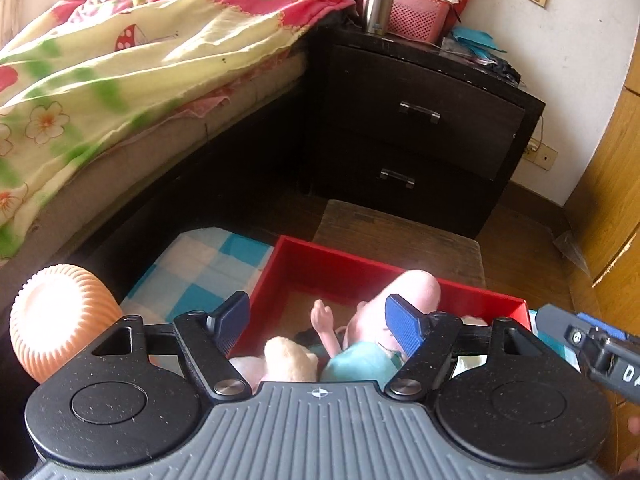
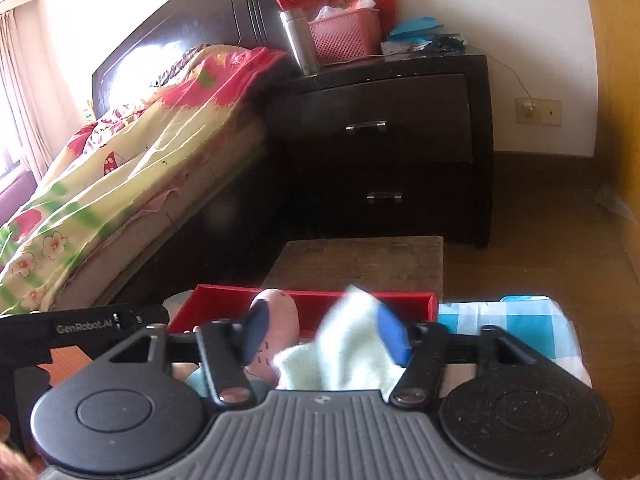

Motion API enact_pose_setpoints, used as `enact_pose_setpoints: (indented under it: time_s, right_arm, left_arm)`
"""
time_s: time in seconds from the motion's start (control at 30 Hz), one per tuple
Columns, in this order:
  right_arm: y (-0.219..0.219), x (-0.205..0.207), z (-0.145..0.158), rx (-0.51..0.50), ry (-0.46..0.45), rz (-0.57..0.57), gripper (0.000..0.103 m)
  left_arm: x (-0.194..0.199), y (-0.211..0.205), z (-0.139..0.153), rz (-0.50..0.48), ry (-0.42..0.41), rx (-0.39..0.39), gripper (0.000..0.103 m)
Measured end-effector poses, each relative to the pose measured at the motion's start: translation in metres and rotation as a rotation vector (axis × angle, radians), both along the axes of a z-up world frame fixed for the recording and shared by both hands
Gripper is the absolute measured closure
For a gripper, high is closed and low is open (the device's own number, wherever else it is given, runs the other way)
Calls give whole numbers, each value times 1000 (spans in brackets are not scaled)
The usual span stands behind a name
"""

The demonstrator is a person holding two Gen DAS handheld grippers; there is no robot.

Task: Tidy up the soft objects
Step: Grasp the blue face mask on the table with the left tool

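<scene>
A red box stands on a low wooden stool and holds a pink plush toy in a teal shirt and a small beige plush. My left gripper is open just above the box, with the toys between its fingers but not held. My right gripper hangs over the red box, its blue pads wide apart, with a pale green cloth draped between them and against the right pad. The pink plush shows behind its left finger.
An orange ribbed ball lies at the left on a blue-and-white checked cloth. A dark nightstand with a steel flask and a pink basket stands behind the stool. A bed with a floral quilt runs along the left.
</scene>
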State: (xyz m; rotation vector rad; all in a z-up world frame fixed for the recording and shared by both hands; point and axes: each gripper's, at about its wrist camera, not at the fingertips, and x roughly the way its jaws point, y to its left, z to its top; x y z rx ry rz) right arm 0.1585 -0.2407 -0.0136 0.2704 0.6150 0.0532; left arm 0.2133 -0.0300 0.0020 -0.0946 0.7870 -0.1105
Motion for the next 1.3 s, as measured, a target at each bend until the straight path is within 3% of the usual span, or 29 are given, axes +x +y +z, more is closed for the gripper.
enact_pose_setpoints:
  time_s: [0.63,1.3]
  right_arm:
    - [-25,-59,33,-50,34,-56,62]
    - [-55,-116,19,-93,116,-112,62]
  left_arm:
    - [-63,-14,-3,-118,72,19,24]
    - [-133,-49,-60,-270,264,45,24]
